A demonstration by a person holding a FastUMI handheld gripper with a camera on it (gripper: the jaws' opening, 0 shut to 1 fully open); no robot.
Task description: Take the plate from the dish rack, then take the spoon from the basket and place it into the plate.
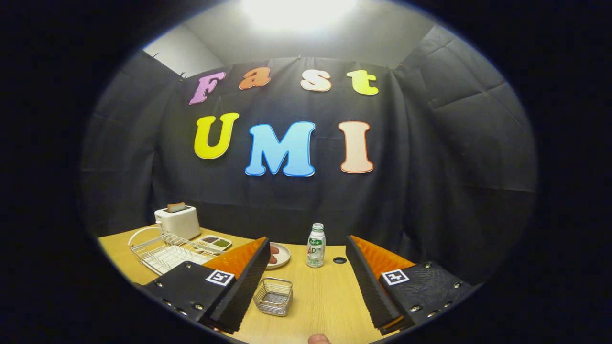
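While the gripper [306,282] hangs above the near part of the wooden table [330,301], its two fingers stand wide apart with nothing between them but bare tabletop and a small wire basket [273,296] — the jaws are open and grip nothing. The basket sits just inside the left finger [239,282], near the table's front edge, and whether a spoon lies in it cannot be told from this view. Beyond the left finger, toward the table's far left corner, a white wire dish rack [160,251] rests on the wood; something pale and flat lies in it, though it is not clear that this is the plate. Behind the rack, at the far left corner, stands a white toaster [178,221] with a slice of bread showing in its slot. Just beside the rack, along the back edge, sits a small divided tray [216,242] with dark and green contents. A round plate [282,255] carrying something reddish peeks out from behind the tip of the left finger, partly hidden by it. Ahead of the fingers and between them, near the back edge, a small white bottle [316,245] with a green label stands upright, and just to its right a dark round hole [339,260] marks the tabletop. At the front edge, a fingertip [318,339] of the person pokes into view.
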